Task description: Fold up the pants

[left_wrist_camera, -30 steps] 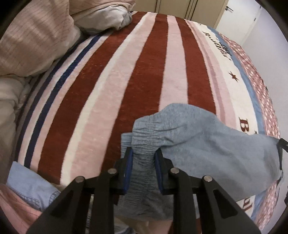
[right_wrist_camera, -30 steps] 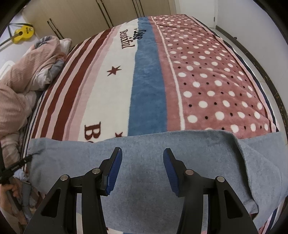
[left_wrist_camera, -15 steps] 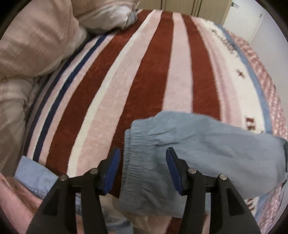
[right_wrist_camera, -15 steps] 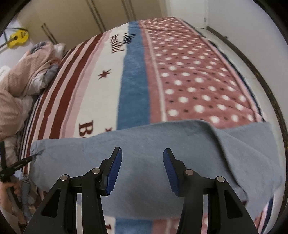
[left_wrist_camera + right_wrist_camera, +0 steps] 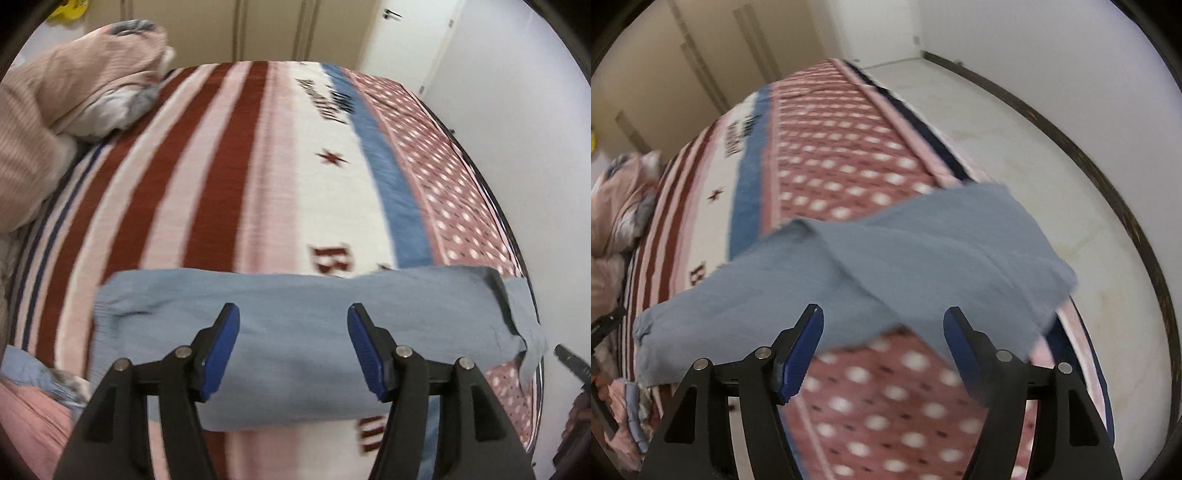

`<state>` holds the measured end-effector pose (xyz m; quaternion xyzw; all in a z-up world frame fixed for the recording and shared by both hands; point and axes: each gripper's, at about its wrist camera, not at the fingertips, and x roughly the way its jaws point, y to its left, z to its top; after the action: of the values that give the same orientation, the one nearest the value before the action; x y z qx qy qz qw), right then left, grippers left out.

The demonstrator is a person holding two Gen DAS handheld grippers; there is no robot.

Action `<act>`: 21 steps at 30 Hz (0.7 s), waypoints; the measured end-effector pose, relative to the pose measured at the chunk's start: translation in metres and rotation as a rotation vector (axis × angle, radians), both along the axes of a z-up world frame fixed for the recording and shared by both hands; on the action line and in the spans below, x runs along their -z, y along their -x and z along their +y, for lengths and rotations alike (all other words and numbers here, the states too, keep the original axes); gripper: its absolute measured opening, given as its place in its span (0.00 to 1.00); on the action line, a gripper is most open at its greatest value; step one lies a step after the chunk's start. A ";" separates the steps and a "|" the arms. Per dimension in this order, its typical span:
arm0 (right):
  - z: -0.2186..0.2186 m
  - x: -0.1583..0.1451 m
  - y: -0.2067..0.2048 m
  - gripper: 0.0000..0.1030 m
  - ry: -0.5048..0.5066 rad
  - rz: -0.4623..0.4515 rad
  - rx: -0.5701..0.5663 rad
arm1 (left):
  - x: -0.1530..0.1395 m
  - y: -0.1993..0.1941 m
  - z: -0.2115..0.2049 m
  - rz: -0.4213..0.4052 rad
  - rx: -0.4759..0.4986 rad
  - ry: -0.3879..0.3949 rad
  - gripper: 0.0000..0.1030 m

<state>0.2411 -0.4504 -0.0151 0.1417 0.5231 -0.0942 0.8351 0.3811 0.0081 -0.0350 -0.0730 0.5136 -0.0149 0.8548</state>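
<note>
The light blue pants [image 5: 295, 332] are lying flat across the near end of the bed [image 5: 229, 177], on its striped and dotted blanket [image 5: 849, 158]. They are running crosswise as a long band, and the end toward the right side is overhanging the bed edge above the floor [image 5: 1015, 122]. The left gripper [image 5: 293, 347] is hovering over the middle of the band with its blue-padded fingers [image 5: 221, 347] spread wide, gripping nothing. The right gripper [image 5: 882, 350] is hovering over the near edge of the pants, its fingers [image 5: 801, 354] likewise standing wide apart and empty. A bundle of pink bedding [image 5: 55, 110] is lying at the left side of the bed, well apart from the pants.
</note>
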 end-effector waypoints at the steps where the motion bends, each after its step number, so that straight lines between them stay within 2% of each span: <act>1: -0.015 0.009 0.008 0.62 -0.019 0.011 0.022 | 0.001 0.001 -0.013 0.004 0.007 -0.007 0.56; 9: -0.107 0.076 0.062 0.62 -0.234 0.078 0.176 | 0.014 0.018 -0.109 0.047 0.035 -0.017 0.56; 12: -0.115 0.099 0.072 0.62 -0.311 0.107 0.171 | 0.019 0.025 -0.129 0.053 0.023 -0.021 0.56; 18: -0.113 0.108 0.077 0.67 -0.361 0.048 0.129 | 0.028 0.040 -0.145 0.070 -0.007 -0.012 0.56; 21: -0.108 0.112 0.076 0.67 -0.475 0.008 0.097 | 0.030 0.048 -0.149 0.070 -0.026 -0.015 0.56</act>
<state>0.1653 -0.5582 -0.1272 0.3588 0.5265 -0.0091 0.7707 0.3330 -0.1405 -0.0648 -0.0737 0.5424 0.0024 0.8369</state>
